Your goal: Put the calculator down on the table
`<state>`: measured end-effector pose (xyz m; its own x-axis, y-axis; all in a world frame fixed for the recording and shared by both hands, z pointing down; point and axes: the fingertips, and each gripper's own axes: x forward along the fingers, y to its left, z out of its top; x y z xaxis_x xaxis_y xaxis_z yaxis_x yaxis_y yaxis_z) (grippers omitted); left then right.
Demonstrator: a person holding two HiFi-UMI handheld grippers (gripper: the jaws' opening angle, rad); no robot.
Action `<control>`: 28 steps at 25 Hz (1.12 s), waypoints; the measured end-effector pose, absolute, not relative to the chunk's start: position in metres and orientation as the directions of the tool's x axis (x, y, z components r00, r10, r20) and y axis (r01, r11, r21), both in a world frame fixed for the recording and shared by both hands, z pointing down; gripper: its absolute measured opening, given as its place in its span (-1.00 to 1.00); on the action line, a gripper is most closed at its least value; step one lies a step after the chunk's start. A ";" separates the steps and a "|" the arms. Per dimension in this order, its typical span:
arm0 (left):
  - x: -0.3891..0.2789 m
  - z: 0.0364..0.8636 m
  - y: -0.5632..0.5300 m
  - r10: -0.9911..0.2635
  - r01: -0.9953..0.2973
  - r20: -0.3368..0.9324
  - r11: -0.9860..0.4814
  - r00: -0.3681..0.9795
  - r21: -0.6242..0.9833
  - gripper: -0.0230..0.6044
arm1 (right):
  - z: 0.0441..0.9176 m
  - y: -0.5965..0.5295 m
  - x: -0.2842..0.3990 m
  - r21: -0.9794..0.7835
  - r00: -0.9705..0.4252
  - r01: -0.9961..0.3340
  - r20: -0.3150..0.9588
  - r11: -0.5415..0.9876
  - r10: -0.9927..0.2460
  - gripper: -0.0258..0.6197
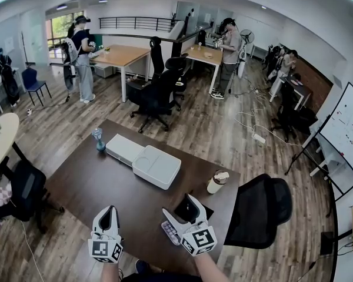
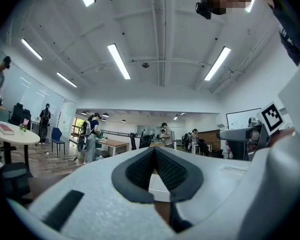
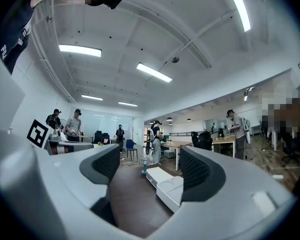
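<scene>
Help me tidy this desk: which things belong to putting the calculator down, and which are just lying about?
Job in hand:
- calculator, lying on the table
- table
- right hand-held gripper, open and empty

Lying about:
- white boxes
- cup
- small blue item
- left hand-held gripper, shut and idle

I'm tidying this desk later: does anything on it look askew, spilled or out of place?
Nothing looks spilled or damaged. The calculator lies slanted close to the table's near edge, beside the open, empty right gripper. The cup stands upright.
</scene>
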<state>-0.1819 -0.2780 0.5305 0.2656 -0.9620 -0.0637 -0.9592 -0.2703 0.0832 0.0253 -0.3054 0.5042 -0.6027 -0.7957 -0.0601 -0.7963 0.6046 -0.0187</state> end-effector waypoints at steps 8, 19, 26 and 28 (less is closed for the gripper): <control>-0.176 0.536 -0.278 -0.959 -0.956 -0.055 -0.281 0.277 0.085 -0.94 | 0.502 -0.307 0.036 -0.068 -0.547 -0.830 -0.090 0.553 -0.832 -0.47; -0.172 0.532 -0.277 -0.958 -0.956 -0.057 -0.285 0.281 0.074 -0.94 | 0.502 -0.305 0.037 -0.042 -0.547 -0.832 -0.096 0.553 -0.831 -0.90; -0.173 0.531 -0.276 -0.958 -0.956 -0.057 -0.284 0.280 0.074 -0.94 | 0.503 -0.305 0.038 -0.046 -0.544 -0.835 -0.085 0.549 -0.835 -0.90; -0.174 0.533 -0.276 -0.959 -0.957 -0.055 -0.281 0.277 0.077 -0.94 | 0.503 -0.304 0.038 -0.035 -0.543 -0.836 -0.083 0.547 -0.835 -0.90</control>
